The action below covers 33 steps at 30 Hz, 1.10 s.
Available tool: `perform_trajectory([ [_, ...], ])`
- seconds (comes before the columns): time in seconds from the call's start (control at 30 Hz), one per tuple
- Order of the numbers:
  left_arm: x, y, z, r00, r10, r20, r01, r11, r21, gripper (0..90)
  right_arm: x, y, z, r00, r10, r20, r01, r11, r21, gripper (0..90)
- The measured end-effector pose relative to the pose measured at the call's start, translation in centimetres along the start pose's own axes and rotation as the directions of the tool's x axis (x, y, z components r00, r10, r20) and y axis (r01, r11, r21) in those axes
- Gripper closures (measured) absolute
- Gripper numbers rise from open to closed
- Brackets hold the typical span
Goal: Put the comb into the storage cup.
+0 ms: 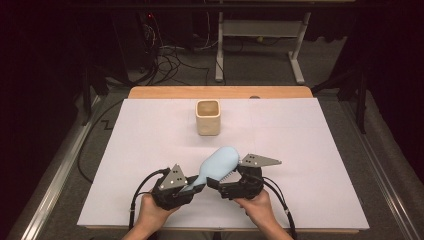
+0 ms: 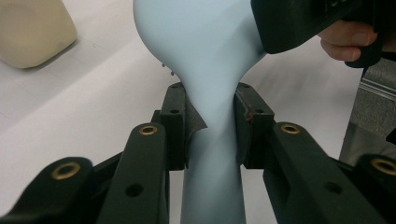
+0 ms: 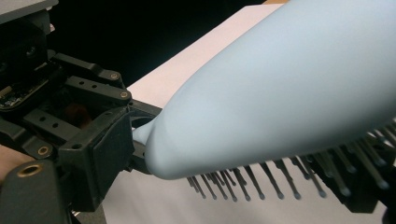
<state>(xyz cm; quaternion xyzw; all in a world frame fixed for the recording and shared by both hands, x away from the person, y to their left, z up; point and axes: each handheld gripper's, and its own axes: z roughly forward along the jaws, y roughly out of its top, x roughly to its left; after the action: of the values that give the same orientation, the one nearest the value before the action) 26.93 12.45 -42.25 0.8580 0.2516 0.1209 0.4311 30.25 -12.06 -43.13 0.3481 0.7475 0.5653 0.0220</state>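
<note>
The step in hand looks like a handover or a two-handed carry of the pale blue hairbrush (image 1: 219,163), perhaps toward the cream square cup (image 1: 208,117) standing at 12 o'clock on the desk (image 1: 300,150). To do it well, one claw should keep a firm hold until the other has a sure bite, and the brush should be kept level so the bristles do not snag.

The left claw (image 1: 192,188) is clenched on the hairbrush handle: in the left gripper view both pads (image 2: 175,126) press the narrow neck (image 2: 212,116) from either side, nearly closed.

The right claw (image 1: 225,182) sits just under the brush head at the bristle side. In the right gripper view the bristles (image 3: 261,182) hang directly ahead, with the jaws only partly seen, so I cannot tell whether it is gripping or released.

The hairbrush is near the 6 o'clock edge of the desk, head pointing toward 1 o'clock, raised between both claws.
</note>
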Motion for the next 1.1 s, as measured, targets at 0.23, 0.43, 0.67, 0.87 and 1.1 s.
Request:
perform_trajectory([
  [0.23, -0.2, 0.0, 0.1, 0.9999, 0.011, -0.014, -0.011, 0.9999, 0.008, 69.3, 0.2, 0.3, 0.2, 0.9997, 0.025, -0.005, -0.025, 1.0, -0.013, 13.2],
  [0.43, -0.2, 0.1, 0.2, 0.9997, 0.018, -0.019, -0.018, 0.9997, 0.016, 69.3, 0.3, 0.5, 0.3, 0.9999, 0.016, 0.003, -0.016, 1.0, -0.008, 15.7],
  [0.67, -0.2, 0.1, 0.2, 0.9995, 0.019, -0.024, -0.019, 0.9997, 0.016, 69.3, 0.4, 0.8, 0.4, 0.9996, 0.026, 0.003, -0.026, 1.0, 0.004, 18.1],
  [0.87, -0.2, 0.0, 0.2, 0.9994, 0.018, -0.031, -0.018, 0.9997, 0.016, 69.3, 0.6, 1.0, 0.6, 0.9994, 0.034, 0.002, -0.035, 0.999, 0.017, 21.5],
  [1.1, -0.4, 0.0, 0.3, 0.9988, 0.032, -0.037, -0.031, 0.9992, 0.026, 69.3, 0.8, 1.1, 0.6, 0.9994, 0.033, 0.004, -0.033, 0.999, 0.038, 31.7],
])
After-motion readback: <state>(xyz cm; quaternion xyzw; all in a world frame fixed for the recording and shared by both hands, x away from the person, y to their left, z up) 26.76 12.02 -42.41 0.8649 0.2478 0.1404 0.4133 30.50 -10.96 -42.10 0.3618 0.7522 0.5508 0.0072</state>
